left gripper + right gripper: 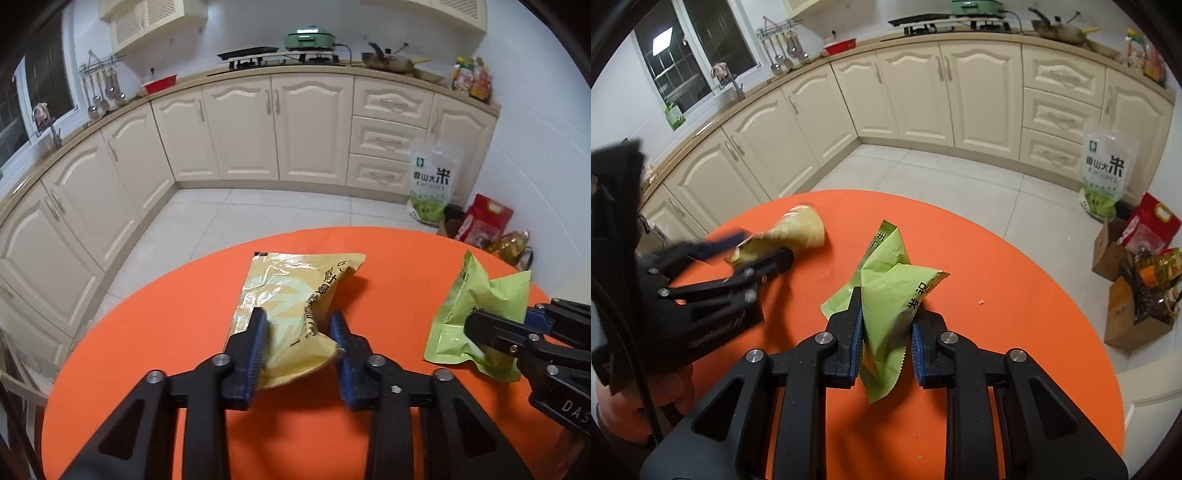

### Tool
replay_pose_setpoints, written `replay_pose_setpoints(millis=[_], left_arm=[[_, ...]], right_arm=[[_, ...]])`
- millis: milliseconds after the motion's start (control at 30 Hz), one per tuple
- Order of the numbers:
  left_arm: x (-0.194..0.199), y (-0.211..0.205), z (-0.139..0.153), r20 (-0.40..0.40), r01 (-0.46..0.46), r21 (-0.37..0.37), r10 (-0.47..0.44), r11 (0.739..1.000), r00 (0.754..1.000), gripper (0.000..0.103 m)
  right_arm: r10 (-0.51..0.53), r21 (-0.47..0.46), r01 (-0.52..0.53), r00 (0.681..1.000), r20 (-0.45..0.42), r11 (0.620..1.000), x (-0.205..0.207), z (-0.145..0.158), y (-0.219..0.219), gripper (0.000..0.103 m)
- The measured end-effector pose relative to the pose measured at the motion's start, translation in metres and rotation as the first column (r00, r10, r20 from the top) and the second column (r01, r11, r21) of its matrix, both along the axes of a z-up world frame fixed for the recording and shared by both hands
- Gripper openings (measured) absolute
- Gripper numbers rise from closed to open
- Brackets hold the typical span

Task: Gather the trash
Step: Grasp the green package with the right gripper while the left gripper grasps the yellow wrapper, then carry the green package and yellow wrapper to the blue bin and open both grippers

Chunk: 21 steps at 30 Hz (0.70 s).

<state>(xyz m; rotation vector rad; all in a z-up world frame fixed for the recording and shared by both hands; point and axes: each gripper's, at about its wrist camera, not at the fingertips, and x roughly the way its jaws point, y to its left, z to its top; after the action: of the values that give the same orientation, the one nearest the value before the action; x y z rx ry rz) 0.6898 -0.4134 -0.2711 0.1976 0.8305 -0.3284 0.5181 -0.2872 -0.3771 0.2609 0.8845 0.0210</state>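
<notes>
A crumpled yellow wrapper point(295, 314) lies on a round orange table point(166, 332), with a crumpled green wrapper point(890, 295) just to its right. The left gripper point(299, 321) is pinching the near end of the yellow wrapper between its blue pads. The right gripper point(886, 314) is clamped on the green wrapper, whose near end stands up between its jaws. No earlier view is given, so motion cannot be judged. To lift cleanly, each grip likely needs to hold firmly on the bunched foil, since thin film could slip. No bin is visible. Beyond the table are a pale tiled floor point(207, 221), cream kitchen cabinets point(258, 129), and a rice bag point(432, 184) beside cardboard boxes point(1123, 314).
</notes>
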Motion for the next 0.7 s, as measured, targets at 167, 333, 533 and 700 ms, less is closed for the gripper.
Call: replay_pose_setpoints(millis=[167,333,533,700], left_arm=[[0.015,0.0,-0.008,-0.002,-0.002,-0.075,0.002,0.997,1.0,0.017],[0.017,0.024,-0.01,-0.019,-0.043,-0.171,0.04,0.984,0.999,0.014],[-0.03,0.053,-0.001,0.001,-0.05,-0.225,0.052,0.973,0.999,0.012],[-0.099,0.074,0.012,0.028,-0.041,-0.258,0.05,0.965,0.998,0.012]], right_arm=[[-0.006,0.043,0.005,1.0,0.01,0.999,-0.004,-0.001,-0.009,0.02],[-0.02,0.079,0.018,0.999,0.025,0.997,-0.021,0.003,-0.019,0.018],[-0.035,0.068,0.031,0.998,0.054,0.997,-0.05,0.017,-0.017,0.017],[-0.037,0.051,0.032,0.995,0.094,0.998,-0.077,0.037,-0.009,0.017]])
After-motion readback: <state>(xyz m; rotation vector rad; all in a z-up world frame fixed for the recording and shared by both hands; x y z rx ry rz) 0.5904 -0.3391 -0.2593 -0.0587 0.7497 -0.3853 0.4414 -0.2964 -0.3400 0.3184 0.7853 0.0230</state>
